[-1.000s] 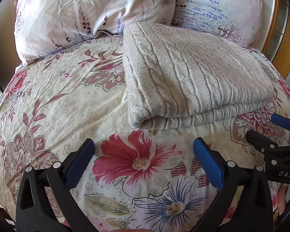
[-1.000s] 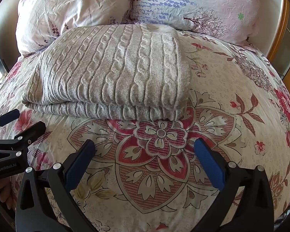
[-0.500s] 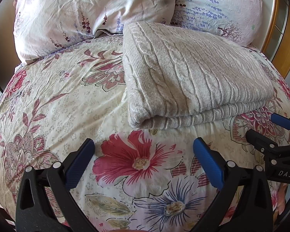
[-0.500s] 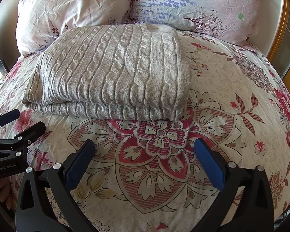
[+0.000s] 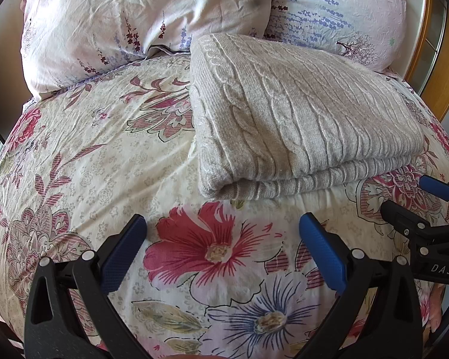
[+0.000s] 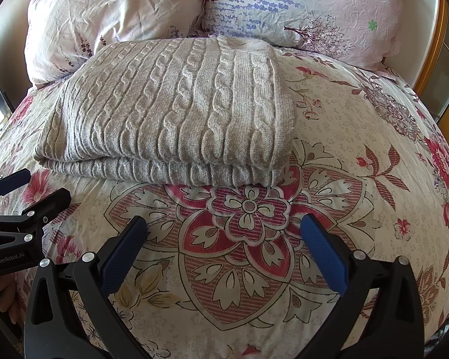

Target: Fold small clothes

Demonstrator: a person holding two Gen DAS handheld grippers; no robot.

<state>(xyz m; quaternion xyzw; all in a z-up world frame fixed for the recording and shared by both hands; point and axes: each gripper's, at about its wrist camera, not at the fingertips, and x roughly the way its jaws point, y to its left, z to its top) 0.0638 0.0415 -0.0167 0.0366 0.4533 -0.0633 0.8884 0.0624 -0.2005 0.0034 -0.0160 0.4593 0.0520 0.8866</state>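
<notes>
Both grippers, left [image 5: 221,239] and right [image 6: 223,237], gape wide, empty, apparently clear of folded sweater [image 6: 176,110].

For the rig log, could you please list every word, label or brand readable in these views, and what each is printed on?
"DAS" – white letters on the black body of the right gripper, seen at the left wrist view's right edge.
"GenRobot.AI" – white letters on the black body of the left gripper, seen at the right wrist view's left edge.
Nothing readable on the folded cable-knit sweater, floral duvet or pillows.

Folded sweater [image 6: 176,107] on duvet [image 6: 359,155], right gripper [image 6: 223,243] spread empty.
</notes>
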